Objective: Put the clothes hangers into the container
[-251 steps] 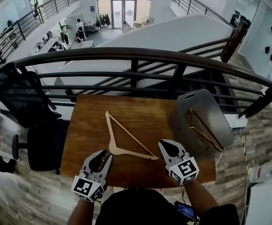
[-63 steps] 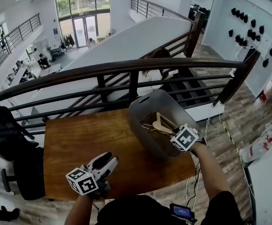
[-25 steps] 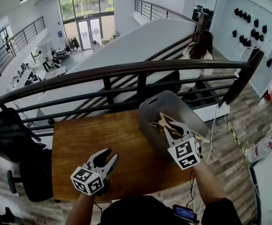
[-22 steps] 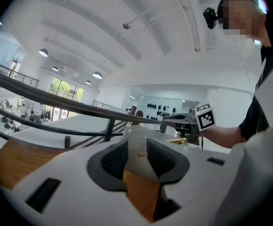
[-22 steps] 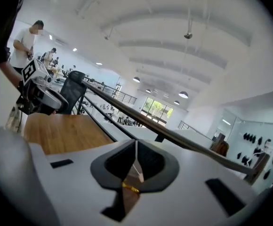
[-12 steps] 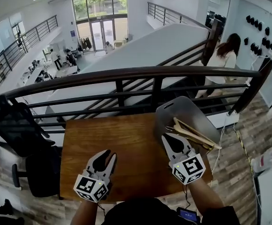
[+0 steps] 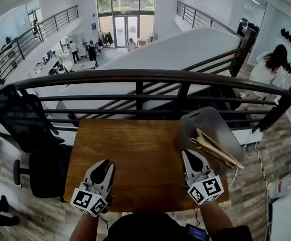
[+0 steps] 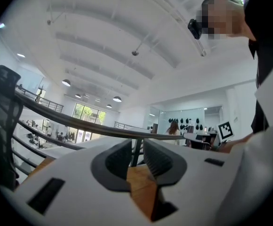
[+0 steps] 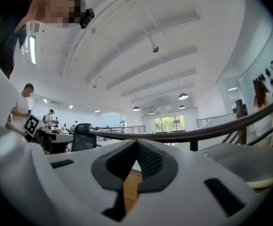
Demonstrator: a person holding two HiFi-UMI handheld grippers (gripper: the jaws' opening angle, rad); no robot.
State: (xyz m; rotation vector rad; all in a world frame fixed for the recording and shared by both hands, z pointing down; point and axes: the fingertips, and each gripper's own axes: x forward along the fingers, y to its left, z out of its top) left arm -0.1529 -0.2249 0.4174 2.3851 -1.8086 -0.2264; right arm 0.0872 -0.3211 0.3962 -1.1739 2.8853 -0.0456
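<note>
Two wooden hangers (image 7: 219, 150) lie slanted inside the grey container (image 7: 196, 116), which stands at the right end of the wooden table (image 7: 135, 154). My right gripper (image 7: 189, 154) hovers over the table just left of the container's near corner; its jaws are shut with nothing in them. The right gripper view shows its pads (image 9: 148, 161) meeting at the tips, with the container's grey wall (image 9: 249, 159) to the right. My left gripper (image 7: 105, 165) hangs over the table's front left. Its jaws are closing, with a narrow gap left and nothing between them (image 8: 137, 147).
A dark metal railing (image 7: 145, 77) runs along the table's far edge, with a drop to a lower floor beyond. A black office chair (image 7: 27, 119) stands to the left of the table. A person (image 7: 270, 67) is on the stairs at the far right.
My right gripper has drawn back from the container toward the table's front and shut empty, leaving the hangers inside. The left jaws have narrowed. The head view has swung left.
</note>
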